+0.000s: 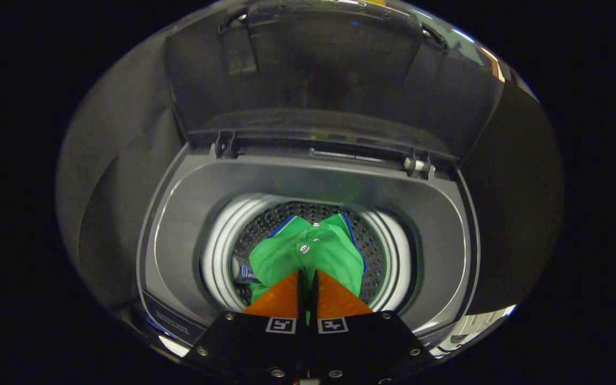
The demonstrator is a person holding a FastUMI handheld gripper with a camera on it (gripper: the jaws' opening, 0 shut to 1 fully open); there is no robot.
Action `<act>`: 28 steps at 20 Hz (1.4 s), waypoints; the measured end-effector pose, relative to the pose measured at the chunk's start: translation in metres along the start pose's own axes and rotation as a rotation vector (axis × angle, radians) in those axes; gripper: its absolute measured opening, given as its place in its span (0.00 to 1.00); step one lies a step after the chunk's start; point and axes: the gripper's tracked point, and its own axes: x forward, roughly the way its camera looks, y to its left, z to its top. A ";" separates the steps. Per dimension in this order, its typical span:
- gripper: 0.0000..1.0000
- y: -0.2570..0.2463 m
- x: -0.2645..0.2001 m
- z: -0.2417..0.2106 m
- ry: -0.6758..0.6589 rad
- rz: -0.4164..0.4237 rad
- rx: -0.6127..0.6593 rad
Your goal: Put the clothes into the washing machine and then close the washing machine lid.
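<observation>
While the lid [308,80] stands up, claw [307,275] clenched on green shirt [308,251] above drum [377,251]

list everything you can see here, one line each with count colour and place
washing machine: one, grey top, lying below the gripper, opening upward
lid: one, dark and see-through, raised upright at the far side of the opening
drum: one, perforated metal with a white ring around its mouth, inside the machine
green garment: one, green with blue trim and snap buttons, hanging into the drum just ahead of the fingers
striped cloth: one, blue and white, in the drum beside the green garment
gripper: one, fingers closed together on the green garment, above the drum
</observation>
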 end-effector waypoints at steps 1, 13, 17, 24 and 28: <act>0.01 -0.001 0.000 -0.001 -0.001 -0.011 -0.016; 0.91 -0.004 -0.105 0.080 -0.172 0.005 0.139; 0.91 -0.036 -0.154 0.125 -0.272 -0.054 0.175; 0.90 -0.057 -0.203 0.195 -0.382 -0.067 0.235; 0.90 -0.063 -0.216 0.238 -0.439 -0.068 0.199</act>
